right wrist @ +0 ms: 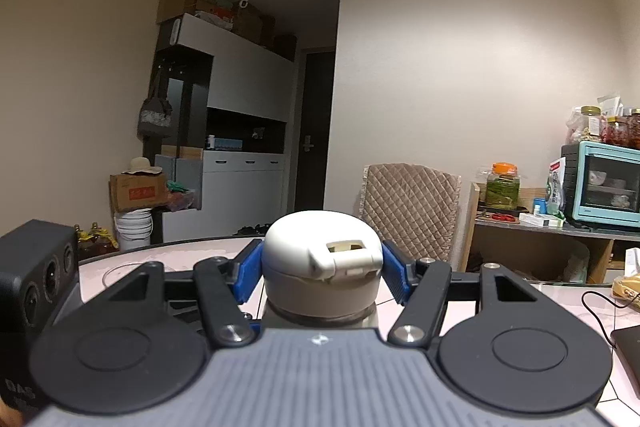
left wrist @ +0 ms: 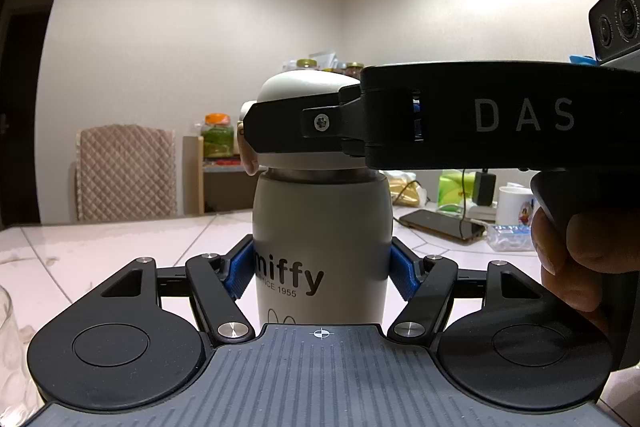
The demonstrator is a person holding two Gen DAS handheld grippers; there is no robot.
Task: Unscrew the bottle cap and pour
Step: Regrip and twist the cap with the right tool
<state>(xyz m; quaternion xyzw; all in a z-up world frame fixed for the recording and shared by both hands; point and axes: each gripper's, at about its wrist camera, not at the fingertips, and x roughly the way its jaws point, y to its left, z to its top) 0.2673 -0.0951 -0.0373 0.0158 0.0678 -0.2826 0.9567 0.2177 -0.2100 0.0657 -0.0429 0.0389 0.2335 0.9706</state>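
The left wrist camera sits low and close behind the left gripper [left wrist: 322,277], looking level across the counter [left wrist: 100,247] at the bottle [left wrist: 320,227]. The right wrist camera looks from higher, very near the cap [right wrist: 320,247]. Both views share the cap and a quilted chair [right wrist: 412,203].

— What do you have on the table?
— One bottle [left wrist: 320,227]: pale grey, upright, printed "miffy" in black, a metal ring at its neck.
— And your cap [right wrist: 322,251]?
— Cap: white domed top over a beige collar, a small rectangular recess on its latch side. It sits on the bottle's neck, level.
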